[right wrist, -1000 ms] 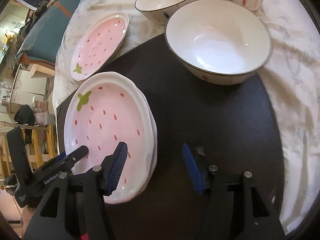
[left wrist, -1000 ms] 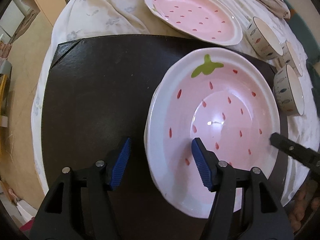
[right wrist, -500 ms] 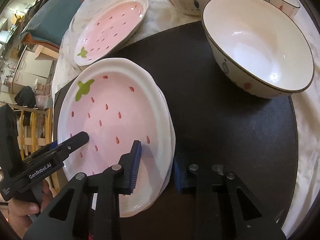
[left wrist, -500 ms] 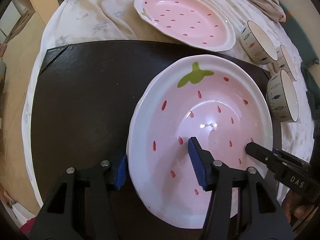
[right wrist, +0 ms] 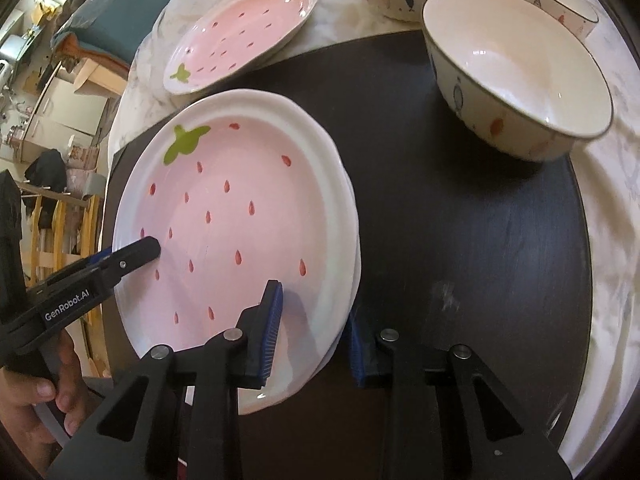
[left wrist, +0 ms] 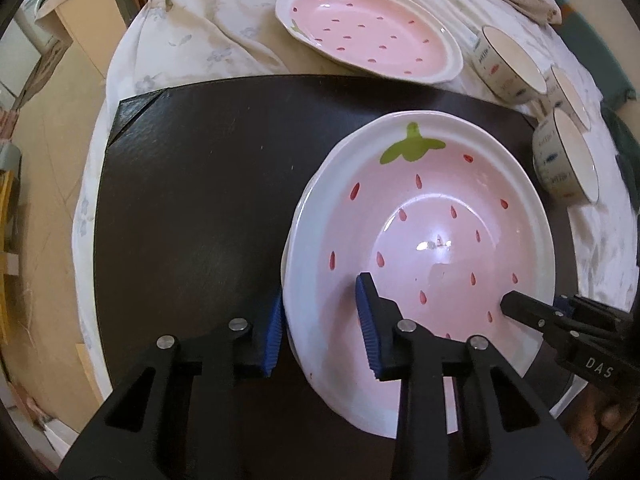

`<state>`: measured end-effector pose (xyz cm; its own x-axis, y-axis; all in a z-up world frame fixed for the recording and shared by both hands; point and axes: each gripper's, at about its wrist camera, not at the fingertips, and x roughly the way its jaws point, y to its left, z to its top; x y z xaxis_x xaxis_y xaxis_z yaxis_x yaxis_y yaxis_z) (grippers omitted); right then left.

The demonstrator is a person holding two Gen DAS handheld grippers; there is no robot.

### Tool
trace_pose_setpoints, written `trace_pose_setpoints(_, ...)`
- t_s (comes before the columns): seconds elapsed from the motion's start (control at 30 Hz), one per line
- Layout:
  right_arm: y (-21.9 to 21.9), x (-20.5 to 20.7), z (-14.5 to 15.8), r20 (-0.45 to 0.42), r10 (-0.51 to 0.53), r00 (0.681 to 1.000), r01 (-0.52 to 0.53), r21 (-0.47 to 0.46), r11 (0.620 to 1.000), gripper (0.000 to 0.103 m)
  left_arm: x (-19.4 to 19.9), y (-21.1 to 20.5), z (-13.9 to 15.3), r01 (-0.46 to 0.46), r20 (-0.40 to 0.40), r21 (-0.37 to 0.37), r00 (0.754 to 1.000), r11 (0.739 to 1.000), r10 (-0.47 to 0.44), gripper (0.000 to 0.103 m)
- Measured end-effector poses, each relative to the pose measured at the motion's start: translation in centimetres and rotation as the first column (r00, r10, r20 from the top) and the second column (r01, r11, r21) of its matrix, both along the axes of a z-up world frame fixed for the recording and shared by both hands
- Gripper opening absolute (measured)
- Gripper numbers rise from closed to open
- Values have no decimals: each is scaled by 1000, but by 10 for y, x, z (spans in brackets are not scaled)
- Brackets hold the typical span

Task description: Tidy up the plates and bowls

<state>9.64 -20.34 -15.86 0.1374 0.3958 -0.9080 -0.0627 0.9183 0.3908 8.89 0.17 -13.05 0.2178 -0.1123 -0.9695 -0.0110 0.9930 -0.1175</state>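
Three fish-print bowls (left wrist: 568,164) beside the strawberry plate (left wrist: 420,240).

Warm indoor light; glare spot on strawberry plate (left wrist: 432,245); heavy fisheye bending, dark vignette at corners; twelve o'clock slightly soft.

black hand-held gripper (left wrist: 322,334), blue ribbed pads (left wrist: 366,320), silver screws

Pink red-flecked, green-leafed plate (left wrist: 420,240); black, perhaps brown mat (left wrist: 192,200)
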Motion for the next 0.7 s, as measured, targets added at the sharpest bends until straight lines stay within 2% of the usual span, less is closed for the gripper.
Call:
trace_pose_setpoints(0.27,4,-17,2,-11,36,999,-36,-7,999,32,-17,1,3,11,8,-6,1000,1000,-11,30)
trace_pose_setpoints(0.47,2,-24,1,-6,16,1000,-16,0,1000,32,-23,0,3,-2,18,-14,1000,1000,2,30)
trace_pose_setpoints(0.7,-1,-25,0,-19,8,1000,-8,13,1000,35,-21,-4,3,-4,21,14,1000,1000,4,30)
